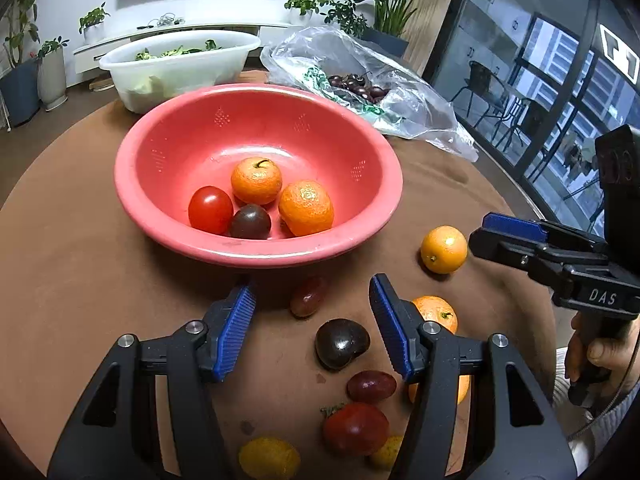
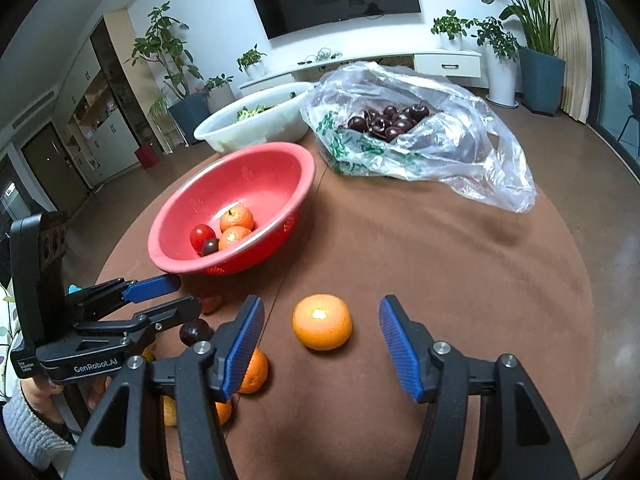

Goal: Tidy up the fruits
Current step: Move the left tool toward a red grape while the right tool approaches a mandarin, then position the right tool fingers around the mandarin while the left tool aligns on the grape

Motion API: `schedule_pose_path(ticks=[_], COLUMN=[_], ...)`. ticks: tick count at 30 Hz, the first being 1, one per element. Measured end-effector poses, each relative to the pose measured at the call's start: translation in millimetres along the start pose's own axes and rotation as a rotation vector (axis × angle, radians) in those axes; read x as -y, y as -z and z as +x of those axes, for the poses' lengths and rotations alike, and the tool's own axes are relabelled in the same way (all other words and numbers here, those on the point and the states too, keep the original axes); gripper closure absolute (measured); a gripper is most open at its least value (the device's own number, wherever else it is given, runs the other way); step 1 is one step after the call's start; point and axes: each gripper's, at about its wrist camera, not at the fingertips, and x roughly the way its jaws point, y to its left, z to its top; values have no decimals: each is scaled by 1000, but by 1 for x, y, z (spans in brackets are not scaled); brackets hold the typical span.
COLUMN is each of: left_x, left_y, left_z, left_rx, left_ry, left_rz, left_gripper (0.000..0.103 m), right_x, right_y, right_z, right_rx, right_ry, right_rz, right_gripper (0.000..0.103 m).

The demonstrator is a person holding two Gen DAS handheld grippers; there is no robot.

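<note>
Brown round counter [image 2: 440,260] ahead: my right tool [image 2: 320,334] gapes around a round orange mandarin [image 2: 322,322], untouched; my left tool [image 1: 312,320] gapes over a dark plum-coloured tomato [image 1: 342,343]. Squeezed off-centre, either could roll away from the red plastic colander bowl [image 1: 168,216] beyond.

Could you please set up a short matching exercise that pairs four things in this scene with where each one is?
Things:
1. red tomato
2. cherries
3. leafy greens
4. lone mandarin

Places:
A. white tub
B. bare table, before the right gripper's open jaws
C. red bowl
D. clear plastic bag

Pairs: 1-C, 2-D, 3-A, 4-B
</note>
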Motion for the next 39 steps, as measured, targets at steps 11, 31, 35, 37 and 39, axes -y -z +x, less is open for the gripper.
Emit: schedule_pose_path(ticks=[11,31,35,37,39], left_x=[4,-1,-2,-1,-2], left_y=[0,1,2,2,2], left_z=[14,18,15,14,12], left_rx=[-27,-21,-20,-18,-16], left_ry=[21,61,64,64,69], left_rz=[29,46,45,46,44], left_gripper=[53,86,87,87,87], right_x=[-5,-3,-1,0,1], right_y=[7,12,12,11,11], right_z=[14,24,22,22,21], right_rx=[-54,-100,-94,-91,-89], right_ry=[9,8,-11,-17,-26], right_rz=[-17,-6,8,15,22], right_gripper=[40,62,62,62,62])
